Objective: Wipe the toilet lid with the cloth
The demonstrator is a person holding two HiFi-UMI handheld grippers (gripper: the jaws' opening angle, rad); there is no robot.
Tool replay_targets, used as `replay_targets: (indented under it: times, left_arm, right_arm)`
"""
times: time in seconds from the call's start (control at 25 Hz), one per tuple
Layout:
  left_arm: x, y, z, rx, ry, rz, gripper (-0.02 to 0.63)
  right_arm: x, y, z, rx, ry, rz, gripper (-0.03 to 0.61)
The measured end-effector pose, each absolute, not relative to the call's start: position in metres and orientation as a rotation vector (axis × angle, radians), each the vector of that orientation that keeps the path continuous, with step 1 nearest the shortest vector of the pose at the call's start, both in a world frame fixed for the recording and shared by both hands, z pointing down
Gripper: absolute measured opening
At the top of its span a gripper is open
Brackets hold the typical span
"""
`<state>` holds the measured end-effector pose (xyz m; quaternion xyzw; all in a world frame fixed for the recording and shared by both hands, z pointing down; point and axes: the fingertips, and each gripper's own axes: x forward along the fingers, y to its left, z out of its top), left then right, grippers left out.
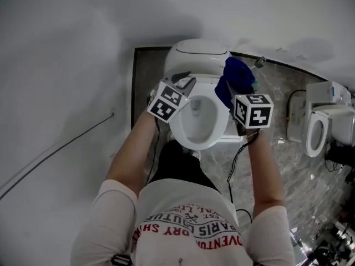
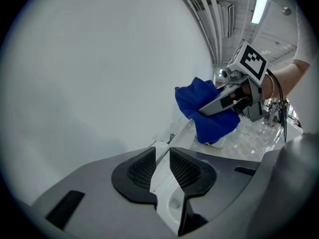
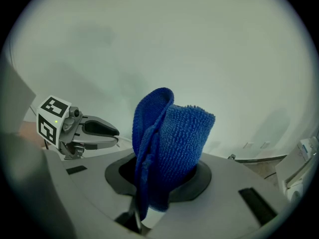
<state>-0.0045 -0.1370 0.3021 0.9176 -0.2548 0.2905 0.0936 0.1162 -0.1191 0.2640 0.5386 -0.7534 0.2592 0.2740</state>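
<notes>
A white toilet stands below me with its bowl open and its rounded lid up at the back. My right gripper is shut on a folded blue cloth beside the lid's right side. The cloth stands up out of its jaws in the right gripper view. My left gripper hovers at the bowl's back left. Its pads stand a narrow gap apart and only the white toilet shows through. From the left gripper view, the right gripper and the cloth show ahead.
A second white toilet stands at the far right on the marble floor. A black cable trails down by my right arm. A white wall fills the left, with a dark panel beside the toilet.
</notes>
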Motion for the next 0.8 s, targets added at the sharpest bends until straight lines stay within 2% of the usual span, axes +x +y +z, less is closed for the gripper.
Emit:
replay_targets:
  times: [0.48,0.8]
  left_arm:
    - [-0.012,-0.034,0.324,2.674,-0.927,0.967,0.1]
    - [-0.024,0.028,0.356,2.664,-0.897,1.058,0.106]
  right_arm:
    - [0.106,-0.012,0.288,1.321,-2.127,0.684,0.098]
    - [0.094,0.047,0.322,1.208,-2.108,0.8,0.098]
